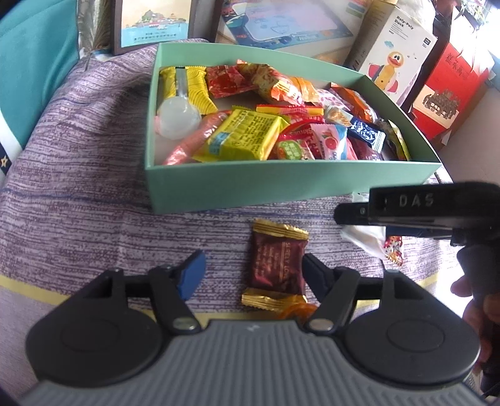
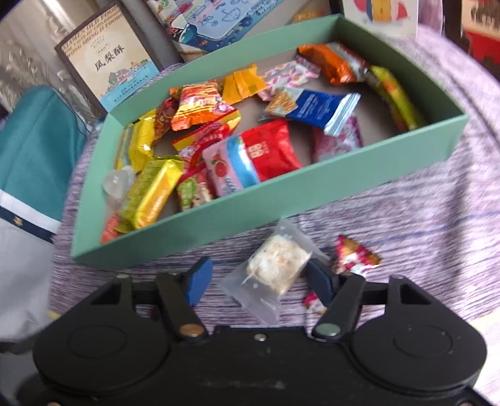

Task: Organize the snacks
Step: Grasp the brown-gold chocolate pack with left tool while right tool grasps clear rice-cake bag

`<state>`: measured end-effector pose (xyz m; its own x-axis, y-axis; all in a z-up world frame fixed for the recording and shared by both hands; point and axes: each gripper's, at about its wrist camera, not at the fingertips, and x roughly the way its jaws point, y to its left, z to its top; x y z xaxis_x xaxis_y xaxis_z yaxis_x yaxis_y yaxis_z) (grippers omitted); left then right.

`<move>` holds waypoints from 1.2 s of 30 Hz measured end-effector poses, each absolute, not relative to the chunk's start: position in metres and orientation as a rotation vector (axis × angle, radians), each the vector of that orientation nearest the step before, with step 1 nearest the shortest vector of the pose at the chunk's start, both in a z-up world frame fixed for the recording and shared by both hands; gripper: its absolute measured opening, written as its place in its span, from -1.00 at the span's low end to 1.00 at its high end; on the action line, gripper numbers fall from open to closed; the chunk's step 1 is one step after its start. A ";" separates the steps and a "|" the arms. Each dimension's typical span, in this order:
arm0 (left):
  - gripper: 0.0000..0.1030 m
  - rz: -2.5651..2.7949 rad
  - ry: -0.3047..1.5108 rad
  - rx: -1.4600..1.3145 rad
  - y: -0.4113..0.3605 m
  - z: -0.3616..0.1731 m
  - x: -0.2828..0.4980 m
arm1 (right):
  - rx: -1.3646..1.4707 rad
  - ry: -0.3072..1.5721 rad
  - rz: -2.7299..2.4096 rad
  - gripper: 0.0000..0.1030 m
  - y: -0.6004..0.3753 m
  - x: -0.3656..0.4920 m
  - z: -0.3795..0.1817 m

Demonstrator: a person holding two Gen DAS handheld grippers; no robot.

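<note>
A mint-green box (image 1: pixel 218 184) (image 2: pixel 281 200) on the purple cloth holds several wrapped snacks. In the left wrist view my left gripper (image 1: pixel 253 273) is open, low over the cloth, with a maroon and gold candy (image 1: pixel 276 268) lying between its fingers, close to the right one. In the right wrist view my right gripper (image 2: pixel 261 279) is open around a clear packet with a white nougat (image 2: pixel 275 268), which lies on the cloth just in front of the box. The right gripper's body (image 1: pixel 415 212) shows at the right of the left wrist view.
A small red and gold candy (image 2: pixel 354 254) lies right of the nougat; it also shows in the left wrist view (image 1: pixel 393 250). An orange wrapper (image 1: pixel 295 310) peeks out below the maroon candy. Cartons and a framed box (image 1: pixel 153 23) stand behind the green box.
</note>
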<state>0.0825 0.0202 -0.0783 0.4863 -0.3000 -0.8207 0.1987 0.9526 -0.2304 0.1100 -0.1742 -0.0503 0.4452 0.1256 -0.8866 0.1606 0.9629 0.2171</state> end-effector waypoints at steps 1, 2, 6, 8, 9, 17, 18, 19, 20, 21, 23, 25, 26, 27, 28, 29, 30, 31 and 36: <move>0.38 -0.305 1.021 -0.111 0.019 -0.079 0.083 | 0.278 1.109 -0.027 -0.01 -0.177 0.109 -0.050; 0.42 -0.304 1.020 -0.111 0.018 -0.079 0.083 | 0.271 1.107 -0.026 -0.20 -0.180 0.108 -0.051; 0.54 -0.305 1.015 -0.106 0.015 -0.079 0.083 | 0.262 1.117 0.006 -0.35 -0.195 0.102 -0.049; 0.56 -0.304 1.013 -0.104 0.013 -0.080 0.082 | 0.260 1.121 0.024 -0.35 -0.198 0.099 -0.049; 0.56 -0.303 1.013 -0.102 0.013 -0.080 0.082 | 0.263 1.123 0.030 -0.35 -0.200 0.095 -0.048; 0.62 -0.305 1.017 -0.087 0.013 -0.080 0.081 | 0.267 1.122 0.043 -0.01 -0.195 0.095 -0.047; 0.63 -0.305 1.017 -0.084 0.013 -0.080 0.081 | 0.255 1.119 0.047 0.06 -0.189 0.097 -0.047; 0.64 -0.303 1.017 -0.082 0.014 -0.080 0.080 | 0.232 1.112 0.050 0.15 -0.183 0.099 -0.048; 0.66 -0.301 1.018 -0.080 0.014 -0.081 0.080 | 0.201 1.104 0.049 0.16 -0.179 0.100 -0.049; 0.69 -0.300 1.019 -0.079 0.014 -0.081 0.080 | 0.162 1.090 0.051 0.16 -0.173 0.101 -0.050; 0.69 -0.299 1.019 -0.074 0.015 -0.081 0.079 | 0.090 1.066 0.048 -0.18 -0.167 0.099 -0.052; 0.71 -0.300 1.019 -0.071 0.014 -0.081 0.079 | 0.082 1.061 0.061 -0.36 -0.171 0.096 -0.052; 0.73 -0.301 1.020 -0.068 0.013 -0.081 0.079 | 0.094 1.065 0.070 -0.37 -0.174 0.095 -0.051; 0.73 -0.300 1.021 -0.062 0.012 -0.081 0.079 | 0.103 1.067 0.075 -0.37 -0.178 0.093 -0.050; 0.73 -0.299 1.023 -0.054 0.010 -0.081 0.080 | 0.109 1.067 0.083 -0.37 -0.181 0.092 -0.050; 0.73 -0.296 1.023 -0.045 0.008 -0.082 0.080 | 0.108 1.066 0.091 -0.37 -0.183 0.090 -0.051; 0.69 -0.295 1.022 -0.039 0.006 -0.082 0.081 | 0.109 1.064 0.093 -0.37 -0.185 0.088 -0.051; 0.64 -0.294 1.020 -0.029 0.004 -0.081 0.081 | 0.115 1.060 0.094 -0.37 -0.186 0.087 -0.051; -0.26 -0.314 1.003 0.095 -0.015 -0.078 0.076 | 0.056 1.033 0.098 -0.31 -0.177 0.083 -0.052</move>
<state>0.0756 -0.0145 -0.0783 0.4975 -0.2151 -0.8404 0.3020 0.9511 -0.0647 0.0825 -0.1770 -0.0520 0.5085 0.1080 -0.8543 -0.0553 0.9942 0.0928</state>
